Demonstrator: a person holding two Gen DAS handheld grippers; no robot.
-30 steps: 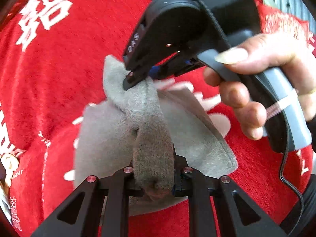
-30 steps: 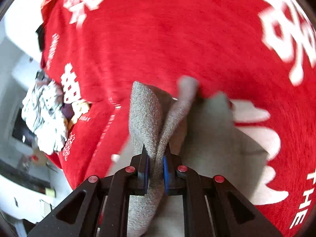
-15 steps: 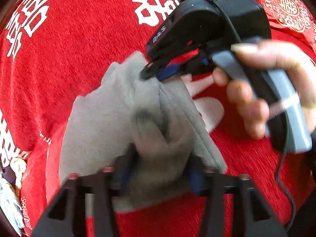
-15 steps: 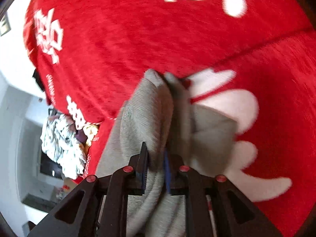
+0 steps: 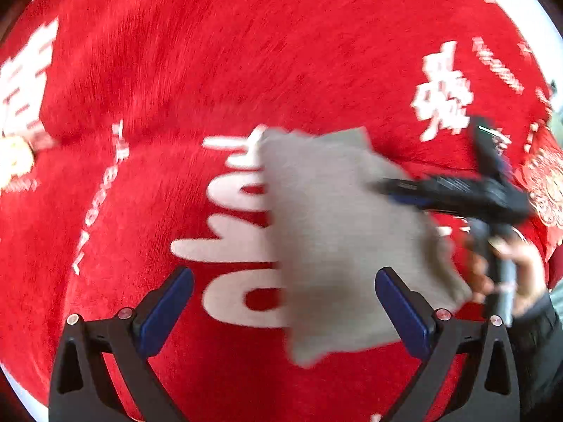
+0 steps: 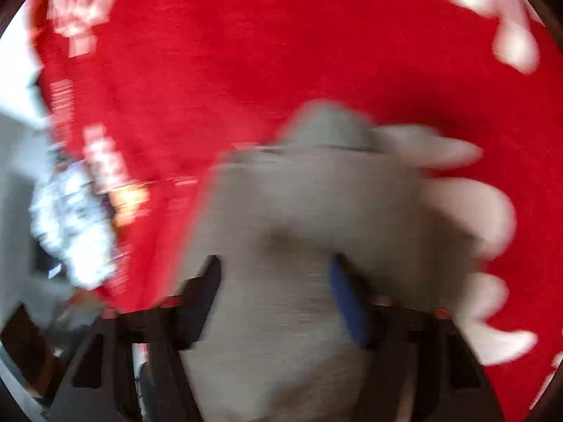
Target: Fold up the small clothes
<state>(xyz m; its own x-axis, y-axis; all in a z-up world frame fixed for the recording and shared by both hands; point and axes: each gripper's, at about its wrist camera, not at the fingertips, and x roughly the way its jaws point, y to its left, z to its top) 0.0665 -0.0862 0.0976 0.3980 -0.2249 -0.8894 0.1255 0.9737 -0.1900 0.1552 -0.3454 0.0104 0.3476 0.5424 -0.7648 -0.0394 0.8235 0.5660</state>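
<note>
In the left wrist view, the left gripper [image 5: 283, 307] is released: its blue-padded jaws stand wide apart and are opening, and nothing is pressed between them. The grey sock [image 5: 337, 232] lies flat on the red cloth with white characters [image 5: 211, 70], partly over a big white print, toward the right half of the cloth. Its lower part shows between the open jaws, but the pads do not touch it as far as I can see. At the right the right gripper [image 5: 381, 188] reaches over the sock's right side, held by a hand [image 5: 517, 263]. The picture is blurred there, so I cannot tell from this view if it touches the fabric.

In the right wrist view, very blurred, the grey sock [image 6: 309, 246] fills the middle and runs down between the jaws of the right gripper [image 6: 278, 281]. The jaws are opening with the fabric between them; whether the pads press it, I cannot tell. At the left edge of the cloth a pile of pale patterned fabric [image 6: 70, 225] is visible.

I judge that the step is letting go of the folded sock. To do it well, both grippers should open fully before lifting, and lift straight away from the cloth so that the pads do not drag a layer. If the fold springs open, a light press on top would flatten it.
</note>
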